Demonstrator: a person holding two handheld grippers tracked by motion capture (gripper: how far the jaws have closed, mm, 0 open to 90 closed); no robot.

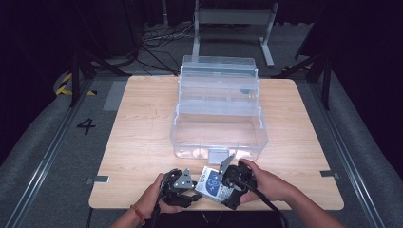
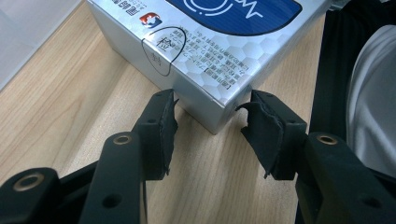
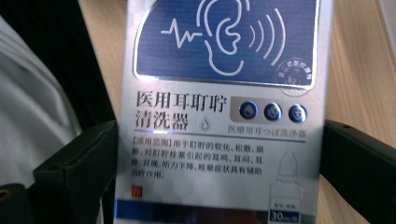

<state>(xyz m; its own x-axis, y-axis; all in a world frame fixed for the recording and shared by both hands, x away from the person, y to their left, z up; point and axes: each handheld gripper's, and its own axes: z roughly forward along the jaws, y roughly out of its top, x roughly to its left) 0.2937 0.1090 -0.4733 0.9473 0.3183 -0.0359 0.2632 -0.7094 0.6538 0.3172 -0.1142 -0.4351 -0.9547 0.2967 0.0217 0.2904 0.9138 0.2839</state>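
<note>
Both hands sit at the near table [image 1: 142, 123] edge, just in front of the clear storage box [image 1: 218, 135], one gripper each, pointing inward at each other. One silver-blue carton [image 1: 212, 184] lies between them, in front of the box's latch.

Right gripper [image 3: 219, 154]: jaws either side of the carton, flush against its long edges, clamped on it; carton face-up along the jaws. Its lower end is cut off at the frame bottom.

Left gripper [image 2: 210, 128]: jaws spread, carton corner poking into the gap; pads look just clear of it, no grip. Pad [image 2: 163, 130] rubber is torn and ragged.

High view: grippers overlap the carton, contact hard to make out there. Storage box is open, tiers stepped back; contents not discernible.

Count: two grippers, one carton, one storage box.
</note>
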